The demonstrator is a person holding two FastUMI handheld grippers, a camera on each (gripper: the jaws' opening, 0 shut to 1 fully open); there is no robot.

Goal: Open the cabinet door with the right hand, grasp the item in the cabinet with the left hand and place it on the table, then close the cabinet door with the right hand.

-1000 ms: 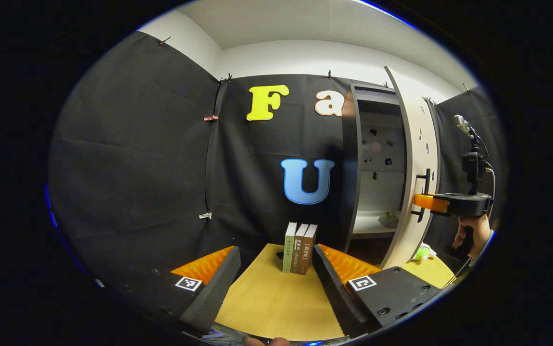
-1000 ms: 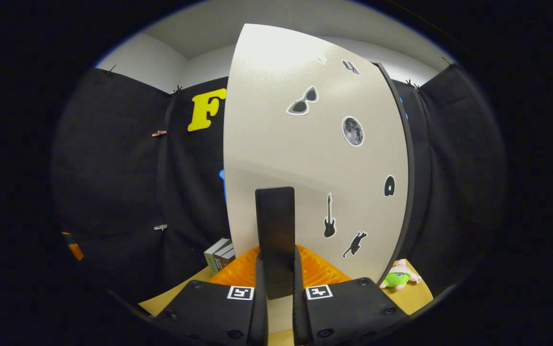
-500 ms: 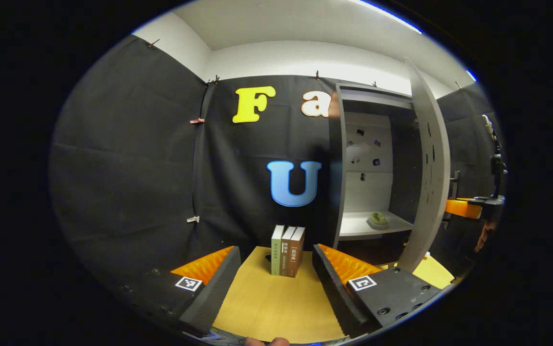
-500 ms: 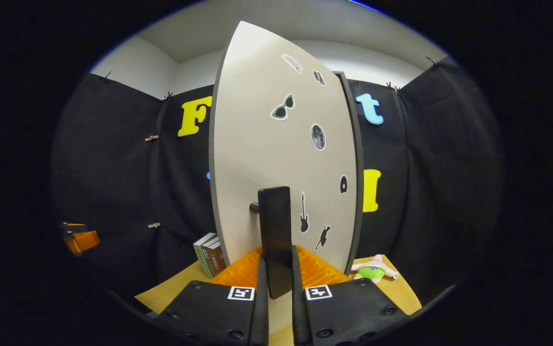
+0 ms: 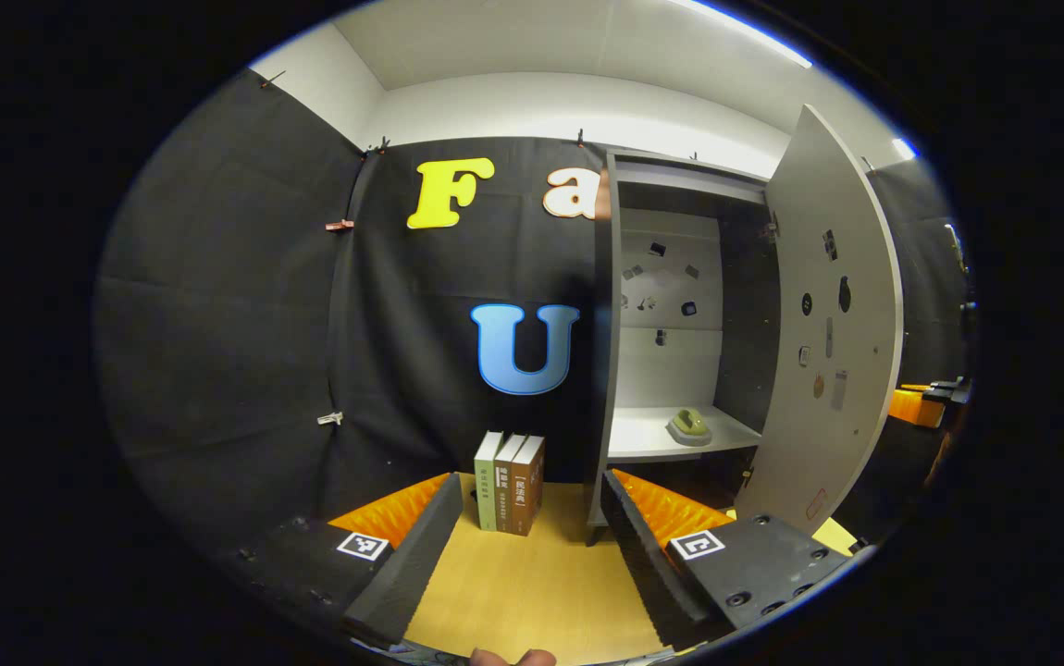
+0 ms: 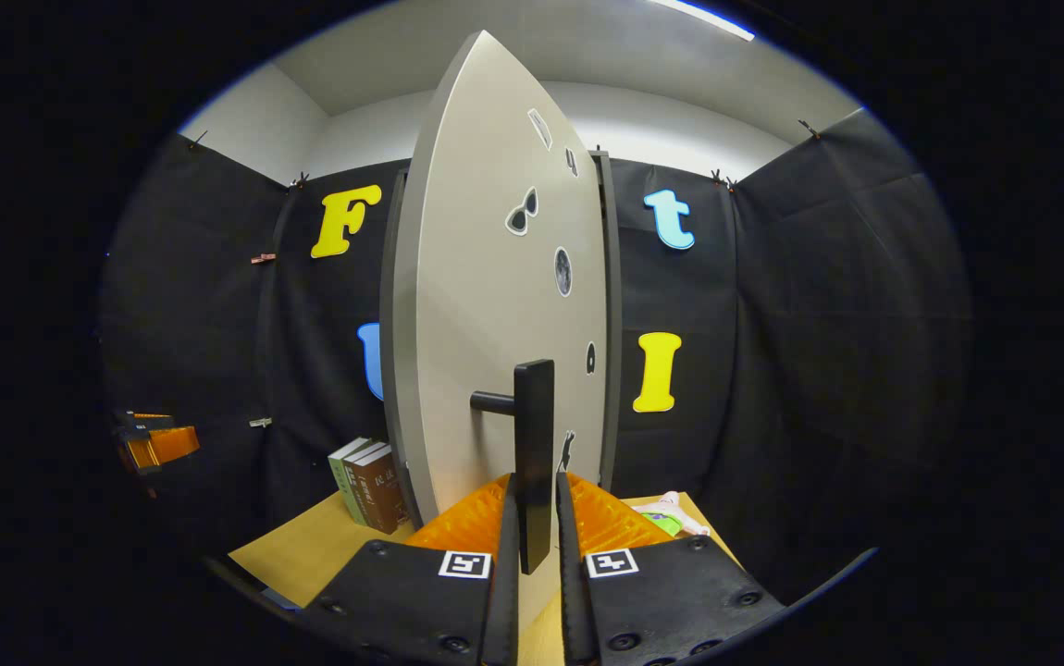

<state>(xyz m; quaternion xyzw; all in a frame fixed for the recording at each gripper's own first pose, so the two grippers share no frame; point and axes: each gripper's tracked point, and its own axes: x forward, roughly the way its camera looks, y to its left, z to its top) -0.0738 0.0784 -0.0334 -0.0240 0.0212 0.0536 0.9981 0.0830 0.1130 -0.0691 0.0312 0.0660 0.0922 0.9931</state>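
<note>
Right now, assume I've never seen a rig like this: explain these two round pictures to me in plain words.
No robot here: a person holds a two-finger gripper in each hand, and each gripper carries a fisheye camera looking along its own fingers.

In the right gripper view, the right gripper is shut on the door handle of the cabinet door, swung open.

In the left gripper view, the left gripper is open and holds nothing. Ahead, a small green item sits on the cabinet shelf. Three books stand upright on the wooden table.

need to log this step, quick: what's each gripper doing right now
Left gripper: open, holding nothing, above the table.
Right gripper: shut on the cabinet door's handle.
</note>
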